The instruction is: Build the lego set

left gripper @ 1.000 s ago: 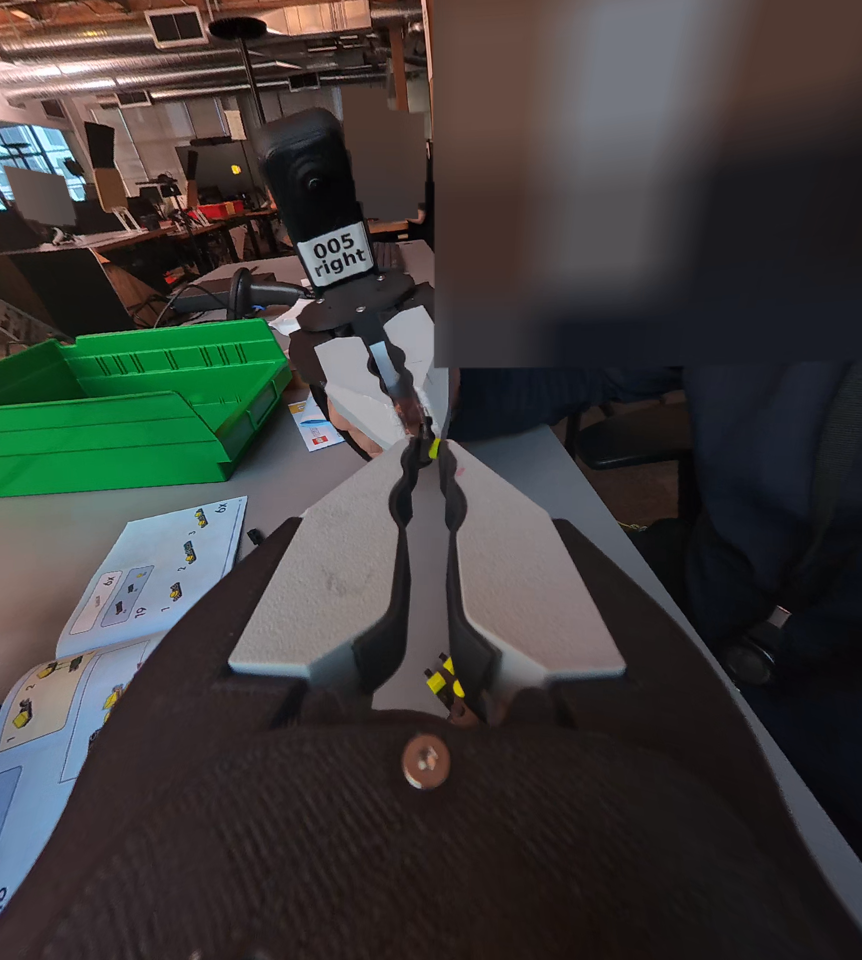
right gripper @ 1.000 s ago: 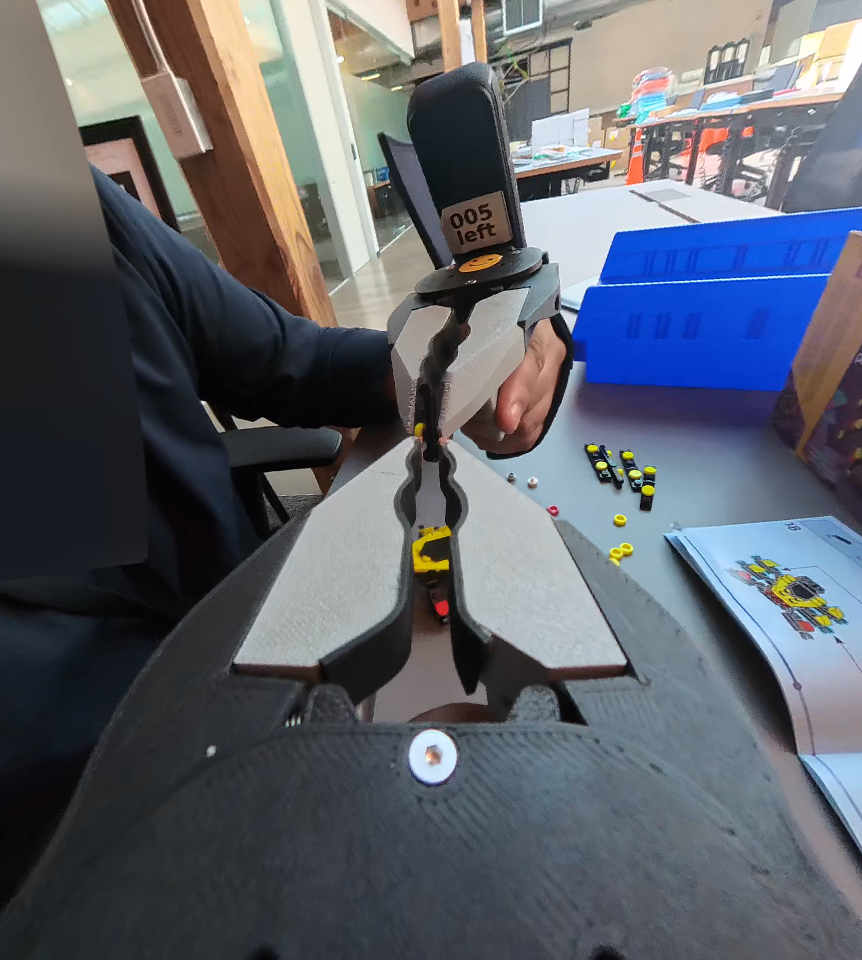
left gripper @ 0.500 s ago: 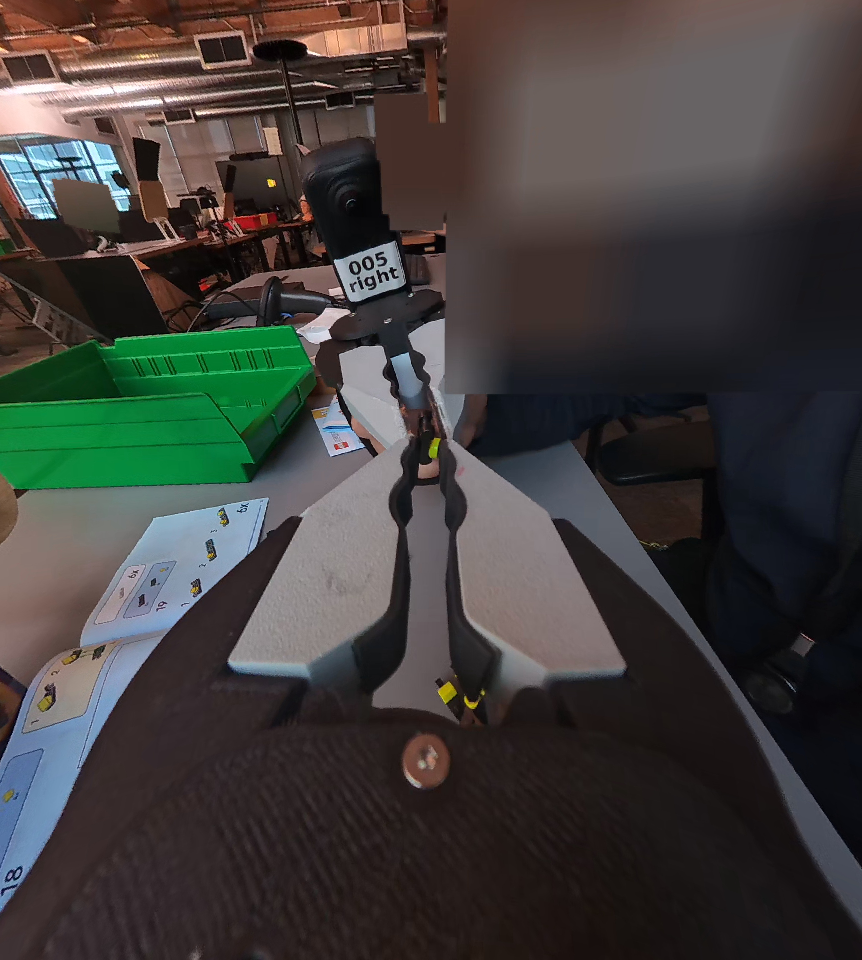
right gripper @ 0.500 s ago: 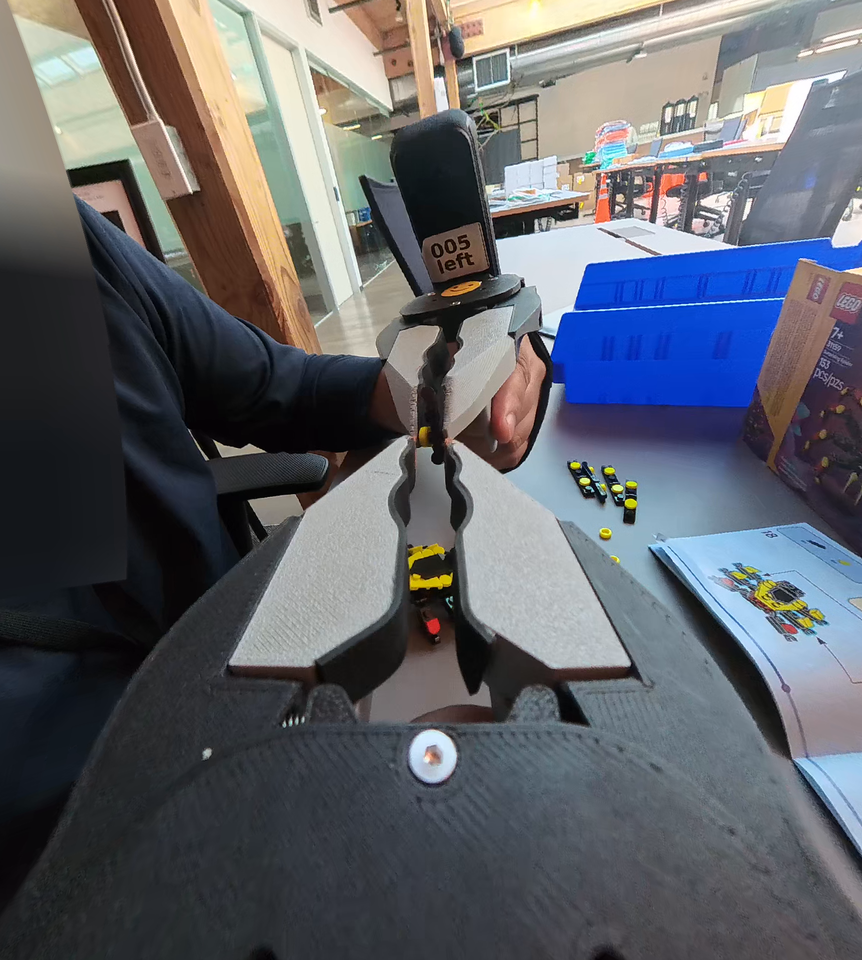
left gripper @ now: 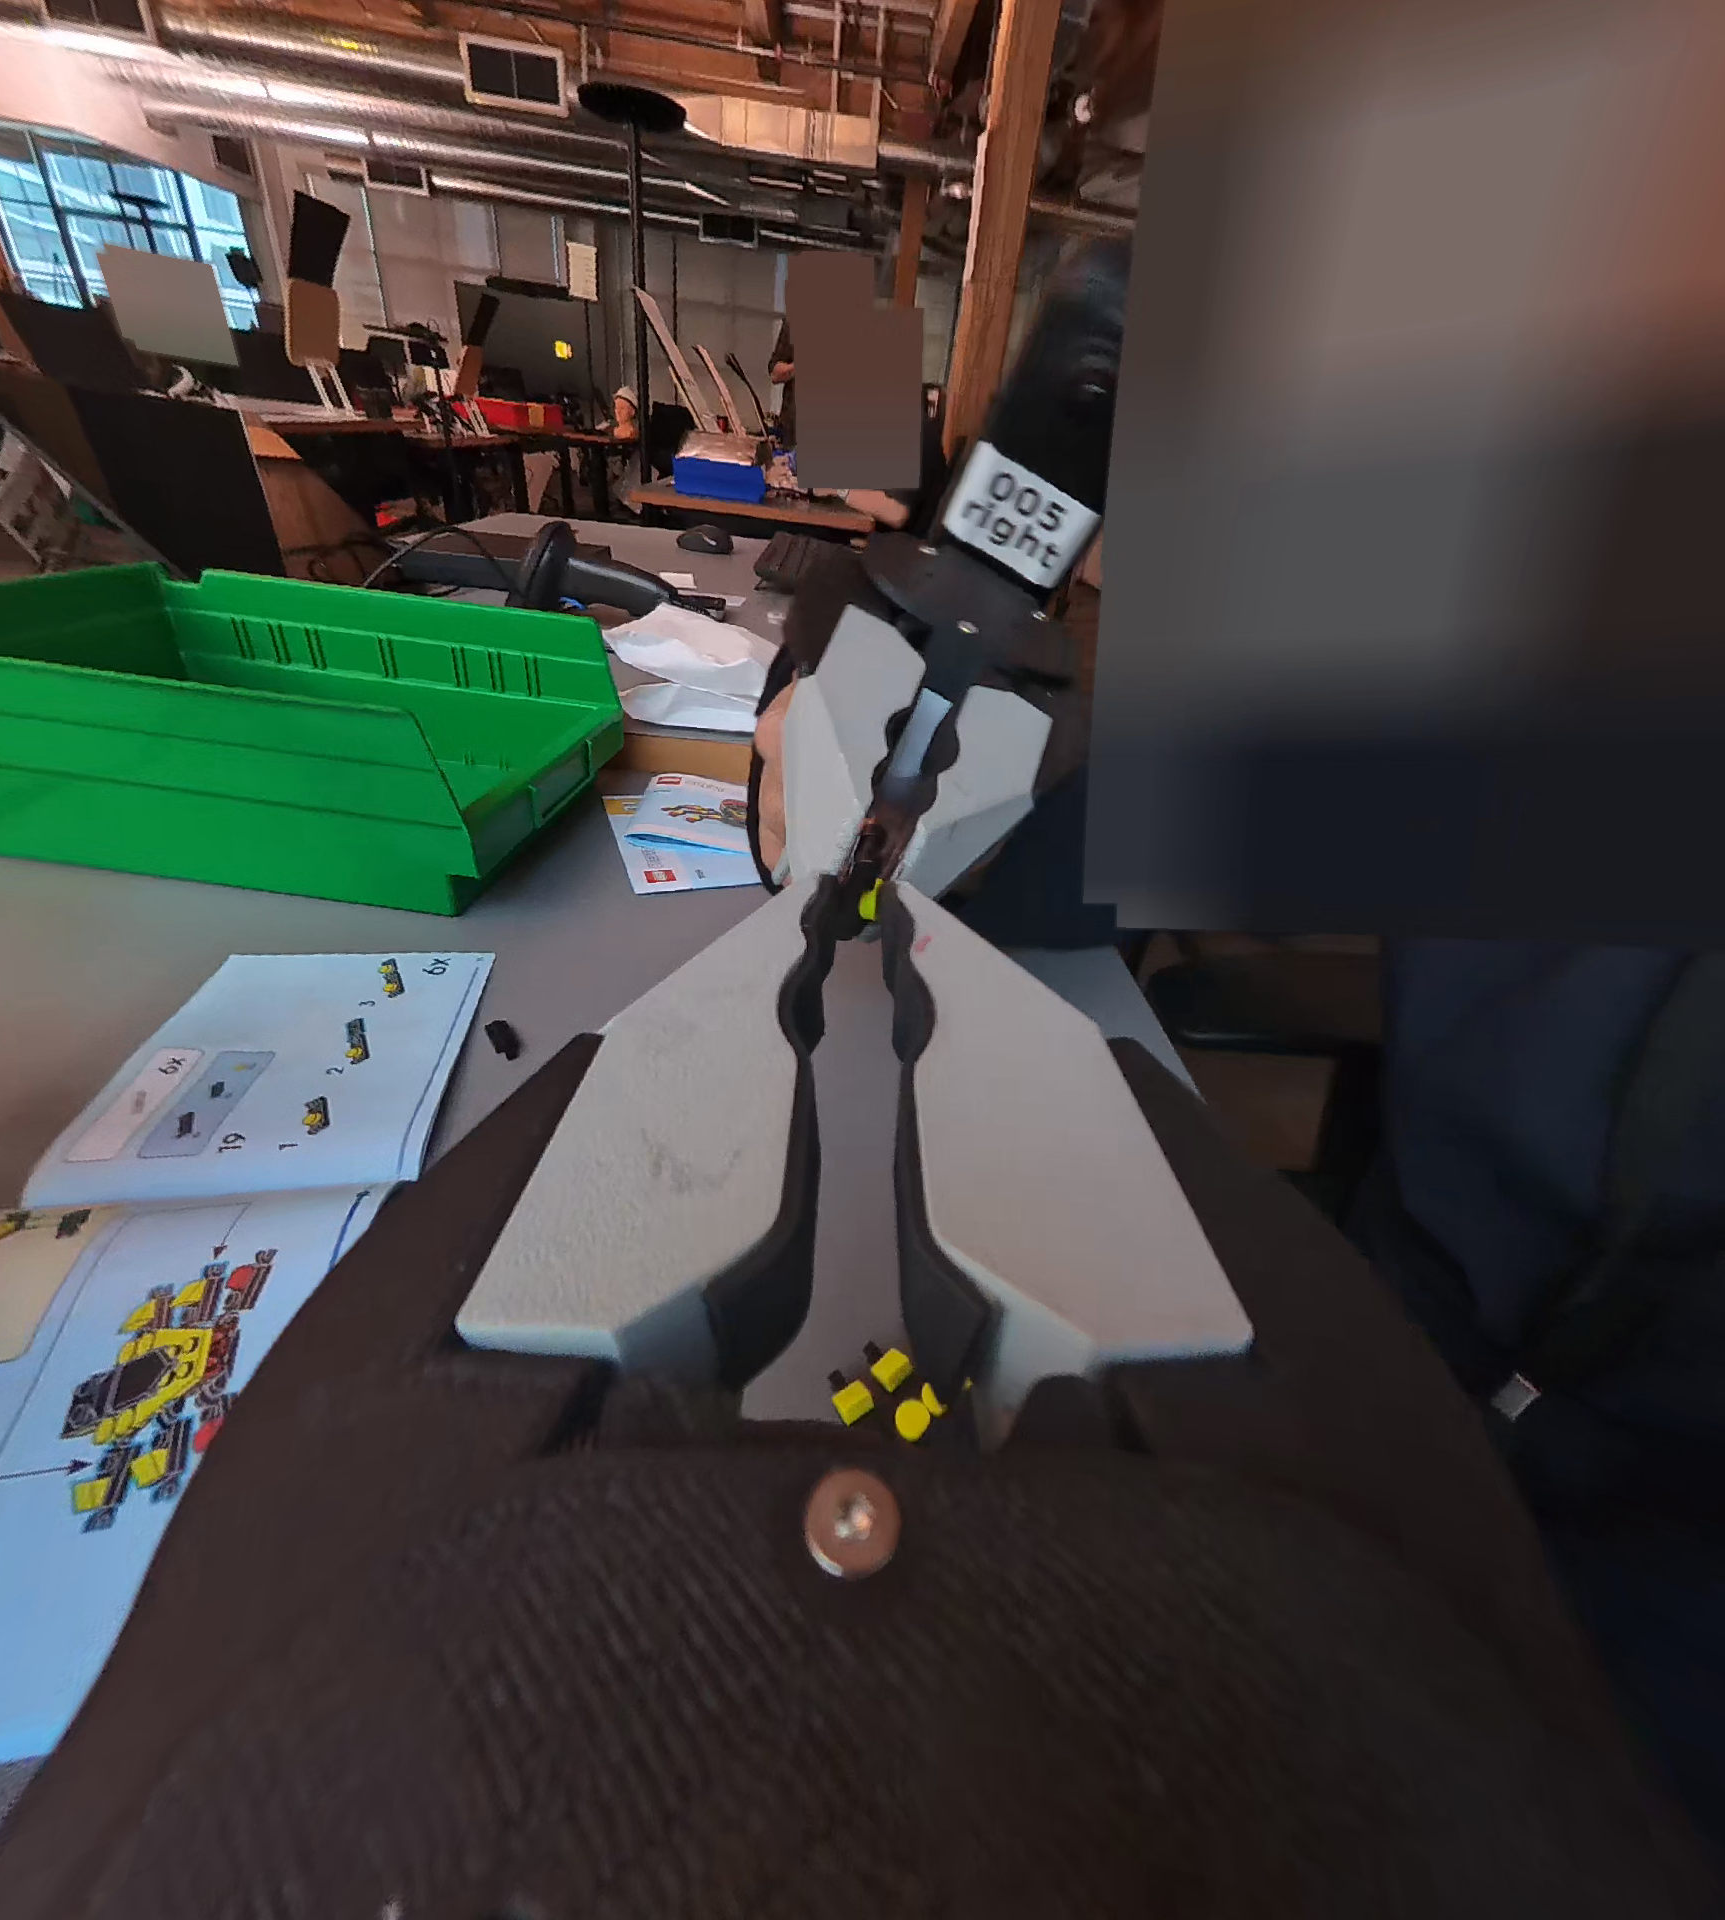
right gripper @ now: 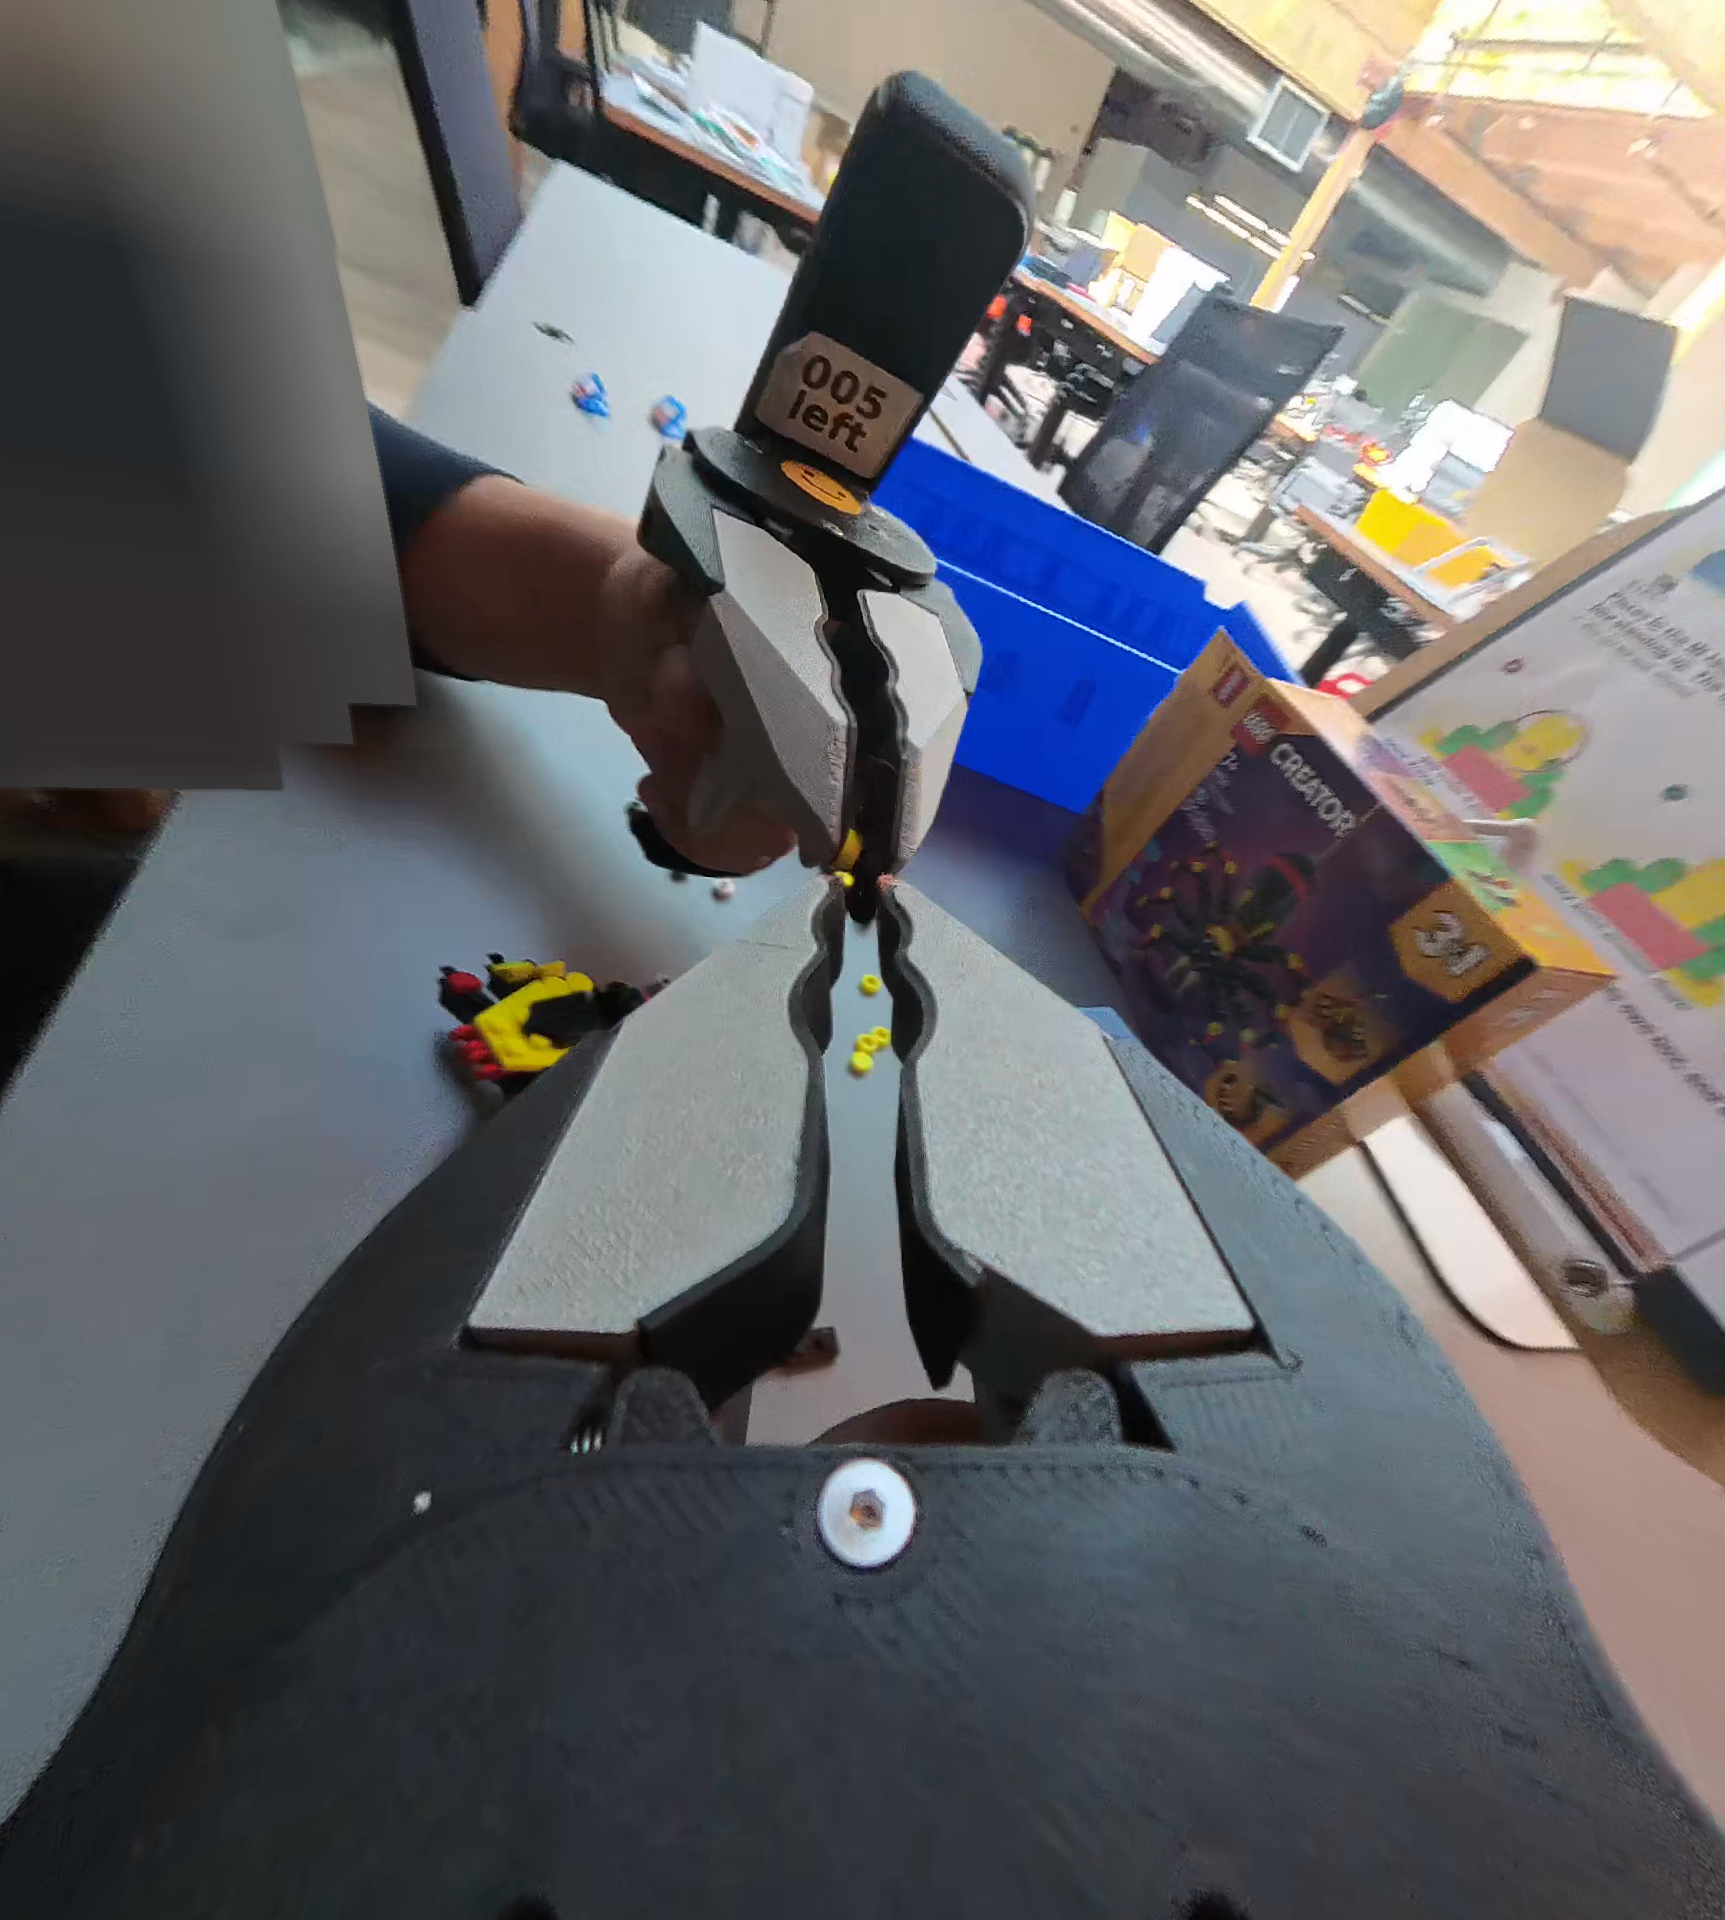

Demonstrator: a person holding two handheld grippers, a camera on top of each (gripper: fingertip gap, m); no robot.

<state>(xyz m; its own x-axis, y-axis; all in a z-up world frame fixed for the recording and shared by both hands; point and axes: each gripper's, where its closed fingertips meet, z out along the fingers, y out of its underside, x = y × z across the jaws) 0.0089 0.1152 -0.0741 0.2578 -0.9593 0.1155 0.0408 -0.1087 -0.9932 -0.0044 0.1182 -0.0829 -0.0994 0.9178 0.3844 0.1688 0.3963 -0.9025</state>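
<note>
Two grippers are held tip to tip above the grey counter (left gripper: 214,935). The left gripper (left gripper: 850,914) is seen pointing toward twelve o'clock in the left wrist view, and its jaws are pinched on a small yellow and black lego piece (left gripper: 868,900). The right gripper (right gripper: 860,902) meets it from the other side, and its jaws are clenched on the same small piece, seen in the right wrist view too (right gripper: 847,850).

A half-built yellow, black and red lego model (right gripper: 525,1018) is lying on the counter at about nine o'clock from the right gripper's tips. A few tiny yellow round pieces (right gripper: 868,1039) are seen on the counter between the right gripper's fingers. More small yellow pieces (left gripper: 879,1387) are seen on the counter near the base of the left gripper's fingers.

An open instruction booklet (left gripper: 297,1070) is spread at about eight o'clock in the left wrist view, with a green bin (left gripper: 266,748) behind it at ten o'clock. In the right wrist view a lego box (right gripper: 1315,914) is stood at about three o'clock, and a blue bin (right gripper: 1045,623) is placed behind it.
</note>
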